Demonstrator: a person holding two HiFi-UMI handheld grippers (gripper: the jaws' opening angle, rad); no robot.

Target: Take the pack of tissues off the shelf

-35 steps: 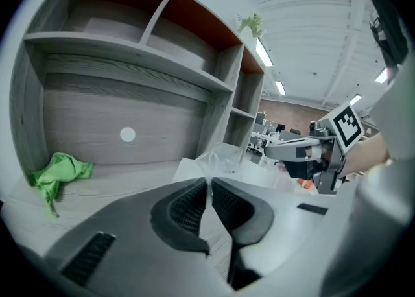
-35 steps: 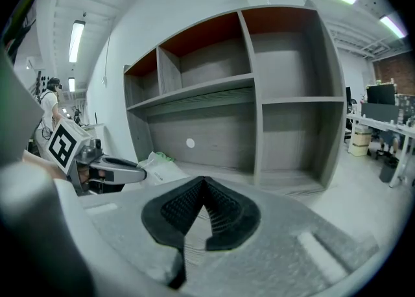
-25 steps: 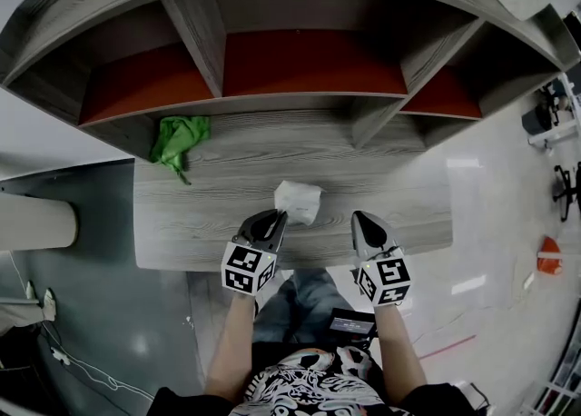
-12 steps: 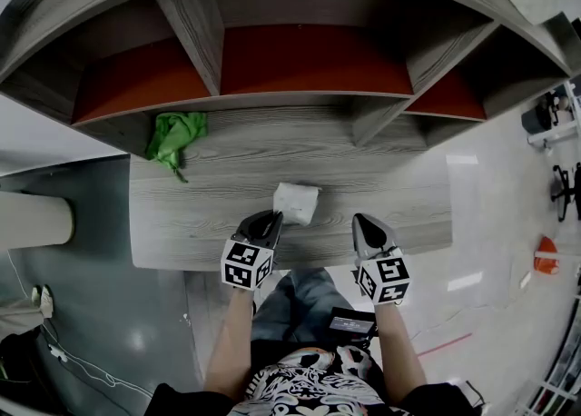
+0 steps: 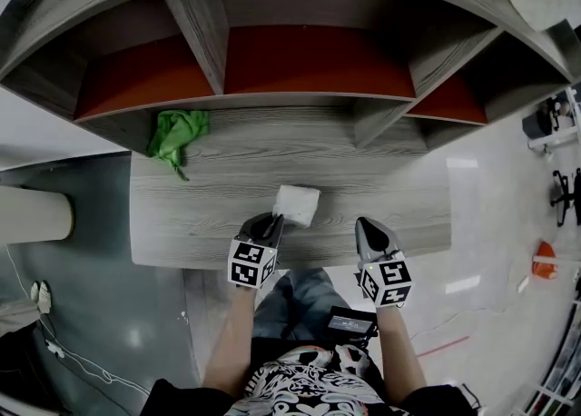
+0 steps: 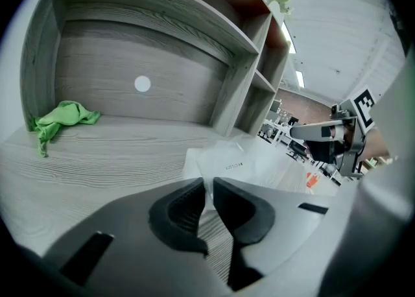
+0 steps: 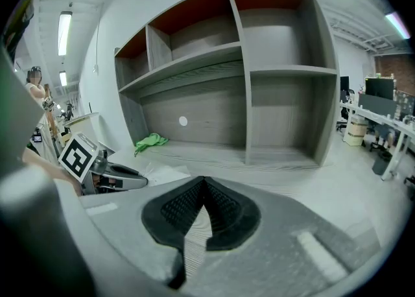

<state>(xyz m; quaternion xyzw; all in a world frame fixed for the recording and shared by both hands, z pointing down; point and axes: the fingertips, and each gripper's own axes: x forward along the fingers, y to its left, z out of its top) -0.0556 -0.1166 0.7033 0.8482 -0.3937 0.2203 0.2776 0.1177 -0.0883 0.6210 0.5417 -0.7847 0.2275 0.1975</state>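
The right gripper (image 7: 204, 182) has its jaws together, empty. The left gripper (image 6: 209, 182) has jaws that have just been opening, a slim gap round the wrapper edge of the pack of tissues (image 5: 298, 204), which lies on the wooden shelf board (image 5: 209, 219) (a green cloth (image 5: 177, 133) sits farther back).

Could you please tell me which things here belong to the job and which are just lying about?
Part of the job:
- pack of tissues, lying on the shelf
- left claw, its jaws just opening, the pack's edge between them

Just lying about:
- green cloth, further back on the left
- right claw, shut and empty
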